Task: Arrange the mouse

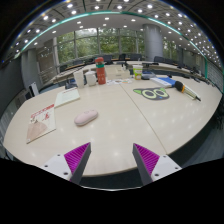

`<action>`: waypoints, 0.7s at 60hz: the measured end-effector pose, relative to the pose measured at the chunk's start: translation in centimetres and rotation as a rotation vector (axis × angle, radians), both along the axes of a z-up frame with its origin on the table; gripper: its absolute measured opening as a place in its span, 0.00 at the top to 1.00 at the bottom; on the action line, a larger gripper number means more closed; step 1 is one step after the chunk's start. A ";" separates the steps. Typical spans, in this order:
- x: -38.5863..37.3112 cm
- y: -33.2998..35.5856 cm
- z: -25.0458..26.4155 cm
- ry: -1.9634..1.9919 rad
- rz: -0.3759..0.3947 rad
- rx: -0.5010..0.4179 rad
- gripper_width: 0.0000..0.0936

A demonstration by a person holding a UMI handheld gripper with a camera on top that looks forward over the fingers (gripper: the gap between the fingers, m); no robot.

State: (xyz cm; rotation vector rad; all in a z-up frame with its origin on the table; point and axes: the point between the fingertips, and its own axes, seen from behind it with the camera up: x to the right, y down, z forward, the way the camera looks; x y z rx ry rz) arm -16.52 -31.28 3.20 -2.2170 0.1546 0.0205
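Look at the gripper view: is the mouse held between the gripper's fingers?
No: the mouse lies on the table beyond the open gripper.

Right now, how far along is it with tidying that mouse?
Nothing looks done yet. The mouse lies on the white table, apart from the tongs, whose fingers stand open and empty, well short of it. In hand: only the approach. Left: reaching the mouse, gripping it and placing it.

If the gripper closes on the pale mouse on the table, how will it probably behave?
The mouse looks like a rigid shell, so it should probably keep its shape. Its rounded, smooth top may slip between the fingers. It lies low and flat on the table, so tipping or rolling seems unlikely. The gripper is open, well short of it.
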 end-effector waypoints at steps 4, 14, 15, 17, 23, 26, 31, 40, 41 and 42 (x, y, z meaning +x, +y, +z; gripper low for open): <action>-3.4 3.0 -0.5 0.006 0.041 0.017 0.08; -8.8 10.1 -1.8 -0.001 0.104 0.041 0.08; -9.1 10.7 -2.0 -0.002 0.108 0.043 0.08; -9.5 11.9 -2.1 -0.005 0.117 0.047 0.08; -10.5 14.8 -3.0 -0.025 0.137 0.038 0.09; -10.9 15.9 -3.5 -0.033 0.146 0.030 0.09; -11.2 17.6 -3.9 -0.047 0.150 0.023 0.09; -12.1 19.9 -4.2 -0.057 0.170 0.012 0.11; -12.1 20.1 -4.3 -0.059 0.172 0.012 0.12; -12.2 20.3 -4.3 -0.062 0.174 0.011 0.13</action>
